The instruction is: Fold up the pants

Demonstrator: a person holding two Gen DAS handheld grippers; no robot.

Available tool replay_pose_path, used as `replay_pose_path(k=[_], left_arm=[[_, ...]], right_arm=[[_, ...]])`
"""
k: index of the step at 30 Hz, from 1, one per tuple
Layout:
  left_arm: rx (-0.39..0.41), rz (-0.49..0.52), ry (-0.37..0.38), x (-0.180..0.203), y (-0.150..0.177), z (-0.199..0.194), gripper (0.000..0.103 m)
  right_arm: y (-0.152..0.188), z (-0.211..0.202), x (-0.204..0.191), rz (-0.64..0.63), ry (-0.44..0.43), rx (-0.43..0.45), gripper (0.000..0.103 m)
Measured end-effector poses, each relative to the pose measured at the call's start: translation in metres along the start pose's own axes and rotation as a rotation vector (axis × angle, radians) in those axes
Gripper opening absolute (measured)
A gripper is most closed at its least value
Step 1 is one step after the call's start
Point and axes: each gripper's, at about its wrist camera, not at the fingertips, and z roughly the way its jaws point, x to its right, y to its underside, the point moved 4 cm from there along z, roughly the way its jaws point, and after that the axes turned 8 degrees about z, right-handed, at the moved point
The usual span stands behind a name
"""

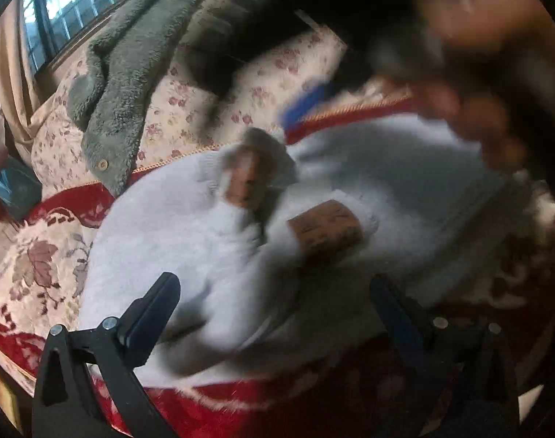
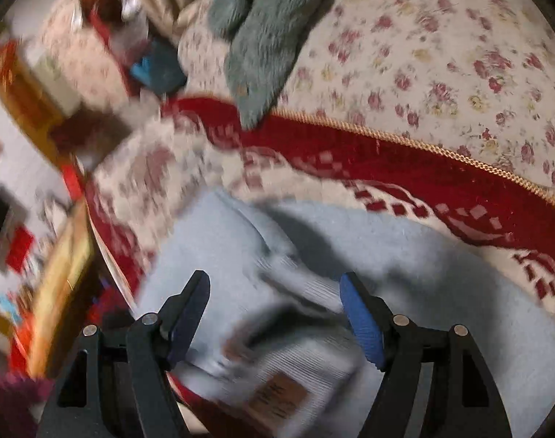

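Observation:
Light blue fleece pants (image 1: 189, 226) lie bunched on a red and cream floral blanket (image 1: 40, 255). A brown leather patch (image 1: 326, 228) shows on their ribbed waistband. My left gripper (image 1: 277, 299) is open just above the pants, jaws wide apart and empty. In the right wrist view the pants (image 2: 405, 266) fill the lower middle, with the patch (image 2: 281, 394) low down. My right gripper (image 2: 273, 303) is open over the waistband, holding nothing. The right gripper's blue pad (image 1: 306, 106) shows blurred at the far edge of the left wrist view. Both views are motion-blurred.
A grey-green fleece garment (image 1: 131, 73) lies on a cream floral bedcover (image 1: 189, 109) behind the pants; it also shows in the right wrist view (image 2: 262, 40). A window (image 1: 76, 3) is at the far left. The bed's edge and cluttered floor (image 2: 33, 219) are at the left.

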Motion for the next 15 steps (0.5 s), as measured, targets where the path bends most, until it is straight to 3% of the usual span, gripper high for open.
replay_pose_path(k=[3,5,9,15], left_arm=[[0.057,-0.047,0.013,-0.033,0.004,-0.023,0.103],[0.071,-0.092,0.013,-0.054,0.001,-0.025,0.103],[0.042,-0.208,0.039,-0.091,-0.008,-0.01,0.103],[0.051,-0.377,0.13,-0.12,-0.034,0.014,0.103]], right_arm=[[0.019,0.01,0.025,-0.002,0.165,-0.028,0.078],[0.045,0.035,0.04,-0.011,0.253,-0.1,0.078],[0.06,0.035,0.038,-0.019,0.287,-0.043,0.078],[0.061,-0.021,0.034,0.095,0.247,0.086,0.078]])
